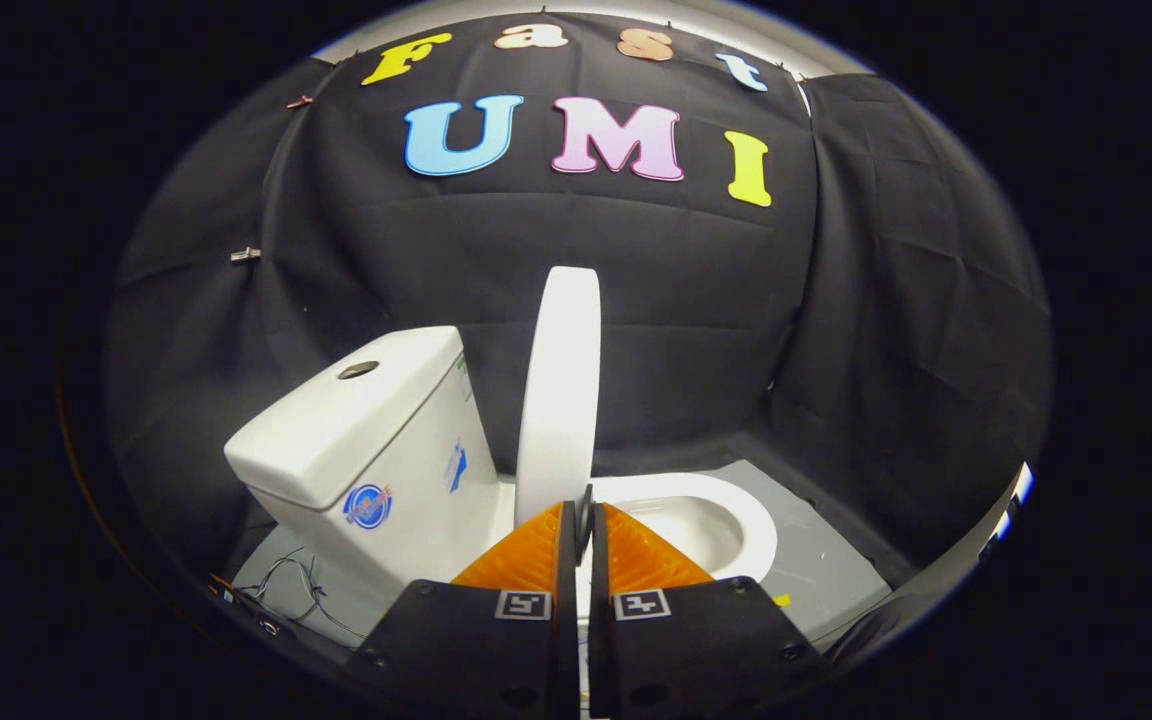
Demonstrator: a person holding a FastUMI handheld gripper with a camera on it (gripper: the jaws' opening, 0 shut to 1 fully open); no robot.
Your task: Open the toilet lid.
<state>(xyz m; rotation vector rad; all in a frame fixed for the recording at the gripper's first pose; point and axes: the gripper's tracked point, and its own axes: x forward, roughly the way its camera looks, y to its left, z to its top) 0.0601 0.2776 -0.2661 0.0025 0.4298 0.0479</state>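
A small white toilet stands on a grey floor board. Its lid (561, 390) is raised upright, edge-on to me, leaning near the tank (366, 440). The open bowl (706, 520) lies to the right of the lid. My gripper (584, 510) sits just in front of the lid's lower part. Its orange fingers (526, 555) are pressed together with only a thin dark slit between them. Nothing is held between them, and the tips sit just short of the lid's base.
The tank carries a round flush button (358, 370) on top and stickers on its side. Loose thin wires (291, 590) lie on the grey board (826, 570) left of the tank. Black cloth walls close in behind and to the right.
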